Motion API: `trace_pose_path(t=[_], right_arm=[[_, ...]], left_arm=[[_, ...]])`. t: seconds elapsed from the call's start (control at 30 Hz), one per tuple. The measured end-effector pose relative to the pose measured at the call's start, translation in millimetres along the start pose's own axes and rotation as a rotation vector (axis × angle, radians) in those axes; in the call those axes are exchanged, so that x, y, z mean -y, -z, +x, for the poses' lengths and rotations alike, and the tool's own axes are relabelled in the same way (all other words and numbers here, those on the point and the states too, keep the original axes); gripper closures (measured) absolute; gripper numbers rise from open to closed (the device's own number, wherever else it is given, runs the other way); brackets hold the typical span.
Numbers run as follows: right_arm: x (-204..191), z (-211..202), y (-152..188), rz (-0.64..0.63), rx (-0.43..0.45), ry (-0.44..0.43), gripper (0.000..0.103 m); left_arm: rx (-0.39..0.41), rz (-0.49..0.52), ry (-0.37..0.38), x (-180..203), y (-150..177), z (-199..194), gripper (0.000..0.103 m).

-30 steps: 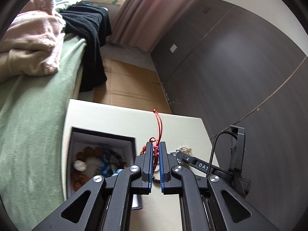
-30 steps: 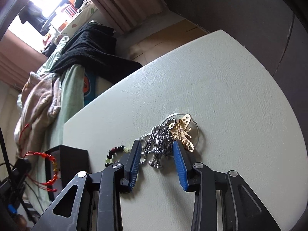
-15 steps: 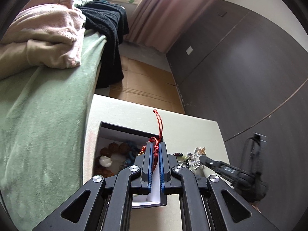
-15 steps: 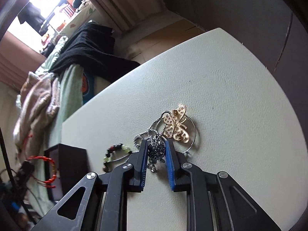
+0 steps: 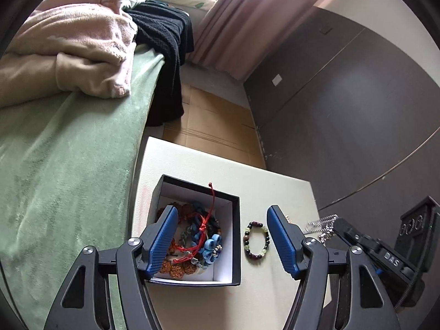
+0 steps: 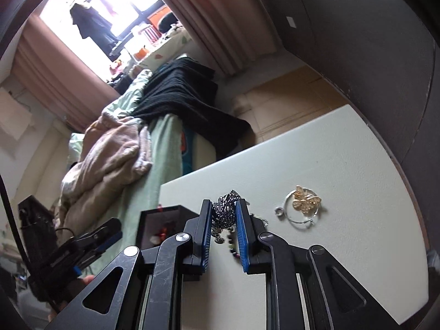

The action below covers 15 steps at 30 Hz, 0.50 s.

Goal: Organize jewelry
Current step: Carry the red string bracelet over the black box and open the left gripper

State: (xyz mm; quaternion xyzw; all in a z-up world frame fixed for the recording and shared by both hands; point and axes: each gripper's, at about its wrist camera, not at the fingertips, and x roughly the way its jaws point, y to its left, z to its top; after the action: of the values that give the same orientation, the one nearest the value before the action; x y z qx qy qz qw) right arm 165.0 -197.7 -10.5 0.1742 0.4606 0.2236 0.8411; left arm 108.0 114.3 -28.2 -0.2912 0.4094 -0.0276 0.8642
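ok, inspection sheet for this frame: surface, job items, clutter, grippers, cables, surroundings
Surface: pale table, mostly bare.
Job's things: black box holds bracelets, red cord bracelet on top; bead bracelet beside the box; gold butterfly on a wire hoop, apart.
Clutter: nothing seen.
Grippers: left gripper open over the box, jaws just opened; right gripper shut on silver chain, lifted.
Cables: black cable by the left gripper.
Surroundings: bed, curtain, dark wall.

Your red cord bracelet [image 5: 205, 224] lay in the black, white-lined box [image 5: 225, 264]; at its 3 o'clock sat a bracelet of dark and pale-green beads [image 5: 255, 240]. Your blue-padded right gripper [image 6: 225, 232] carried a silver chain [image 6: 224, 211]; the butterfly charm [image 6: 305, 201] was gold.
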Motion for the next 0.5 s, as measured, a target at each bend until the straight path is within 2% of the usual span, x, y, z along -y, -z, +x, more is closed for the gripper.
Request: trace_pose_path(t=[0.1, 0.23, 0.5], right_arm=[[-19, -11, -1, -0.031, 0.009, -0.013, 0.085], [-49, -20, -7, -0.07, 0.022, -0.03, 0.085], [-104, -23, -15, -0.14, 0.03, -0.067, 0.085]], left_arm=[[0.017, 0.016, 0.0, -1, -3, -8, 0.034], [0.041, 0.008, 0.022, -9, -8, -21, 0.022], [0.082, -0.072, 0.044, -37, -20, -38, 0.021]])
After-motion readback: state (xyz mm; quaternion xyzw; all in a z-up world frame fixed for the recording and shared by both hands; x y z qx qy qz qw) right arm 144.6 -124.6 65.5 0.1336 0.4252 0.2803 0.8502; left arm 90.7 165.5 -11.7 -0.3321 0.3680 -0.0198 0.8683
